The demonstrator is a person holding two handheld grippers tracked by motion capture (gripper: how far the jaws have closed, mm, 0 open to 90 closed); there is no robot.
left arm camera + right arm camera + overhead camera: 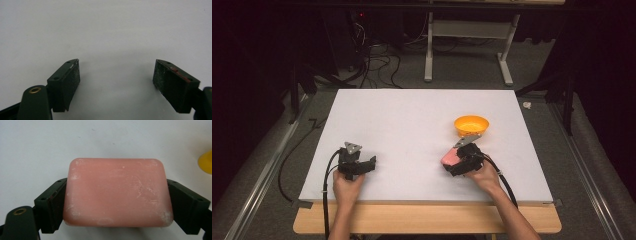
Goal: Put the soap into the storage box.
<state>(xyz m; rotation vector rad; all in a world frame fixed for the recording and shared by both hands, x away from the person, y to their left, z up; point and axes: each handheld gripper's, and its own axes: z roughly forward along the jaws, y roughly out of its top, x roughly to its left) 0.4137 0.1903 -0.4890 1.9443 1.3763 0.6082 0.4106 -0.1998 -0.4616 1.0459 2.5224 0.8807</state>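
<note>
White table (412, 125) on a wooden base, dark surroundings; floor cables and a metal stand behind it are dim and hard to read. Person's forearms enter from the bottom edge, cut off by the frame.

Right gripper (457, 161) sits at the table's right front, jaws clamped on the two short sides of a pink soap bar (117, 192). In the high view most of the bar is hidden under the gripper body, just a pink corner (450, 157) pokes out to its left. Right gripper view: both pads press against the bar, its near bottom edge hides the table beneath; whether the bar rests on the table or is lifted, can't tell.

Yellow bowl (471, 125) just beyond the right gripper, near it, apart; in the right gripper view only a sliver shows at the right edge (206, 161), inside not visible.

Left gripper (116, 77) at left front, jaws spread wide, nothing between them, bare table there.
</note>
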